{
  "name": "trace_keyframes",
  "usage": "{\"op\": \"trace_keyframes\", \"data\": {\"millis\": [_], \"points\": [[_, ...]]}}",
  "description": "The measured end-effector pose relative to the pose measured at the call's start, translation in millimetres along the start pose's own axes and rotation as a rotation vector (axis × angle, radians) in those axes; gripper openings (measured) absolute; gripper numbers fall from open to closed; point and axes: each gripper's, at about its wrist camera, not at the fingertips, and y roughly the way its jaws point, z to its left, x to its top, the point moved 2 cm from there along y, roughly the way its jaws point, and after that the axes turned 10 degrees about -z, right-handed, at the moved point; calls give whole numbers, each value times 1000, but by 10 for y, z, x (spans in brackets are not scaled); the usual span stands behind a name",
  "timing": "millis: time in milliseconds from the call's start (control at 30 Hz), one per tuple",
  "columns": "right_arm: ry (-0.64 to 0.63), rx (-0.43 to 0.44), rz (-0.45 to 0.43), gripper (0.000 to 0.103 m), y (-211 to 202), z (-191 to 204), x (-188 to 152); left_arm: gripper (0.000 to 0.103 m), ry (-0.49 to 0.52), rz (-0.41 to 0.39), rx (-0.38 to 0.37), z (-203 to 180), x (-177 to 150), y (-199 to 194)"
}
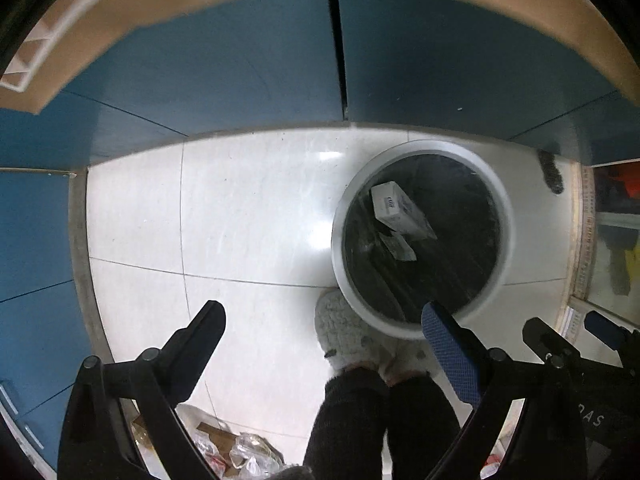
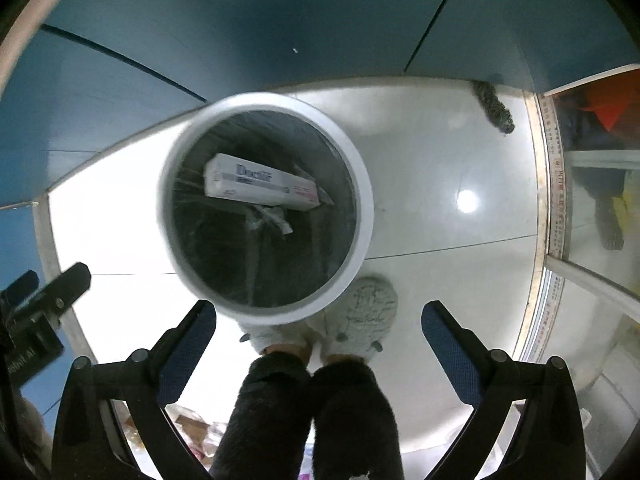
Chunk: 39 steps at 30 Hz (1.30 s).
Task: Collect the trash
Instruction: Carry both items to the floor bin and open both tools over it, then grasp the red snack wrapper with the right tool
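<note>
A round white trash bin (image 1: 508,216) with a black liner stands on the white tiled floor; it also shows in the right wrist view (image 2: 366,200). Inside lie a white carton (image 1: 400,210) (image 2: 260,186) and a small crumpled wrapper (image 1: 398,246) (image 2: 276,216). My left gripper (image 1: 324,320) is open and empty, above the floor left of the bin. My right gripper (image 2: 320,320) is open and empty, above the bin's near rim. The right gripper's fingers (image 1: 540,332) show at the right edge of the left wrist view.
The person's feet in fluffy grey slippers (image 1: 344,332) (image 2: 368,308) stand against the bin's near side. Blue cabinet doors (image 1: 224,64) line the far side. More wrappers and plastic (image 1: 240,452) lie on the floor nearest me. A glass-fronted shelf (image 2: 592,184) is at right.
</note>
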Motion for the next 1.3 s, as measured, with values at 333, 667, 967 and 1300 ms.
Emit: {"op": "trace_keyframes", "data": {"millis": [333, 667, 967, 1300], "points": [[-31, 30, -52, 103, -1546, 94, -128, 100, 19, -64, -29, 12, 12, -1354], [-47, 59, -102, 103, -3187, 108, -198, 100, 9, -88, -62, 133, -10, -2611], [-46, 110, -168, 103, -4381, 221, -180, 100, 1, -192, -130, 310, 195, -3471], [137, 183, -377, 103, -5329, 57, 607, 100, -27, -413, -108, 372, 1383, -4151]]}}
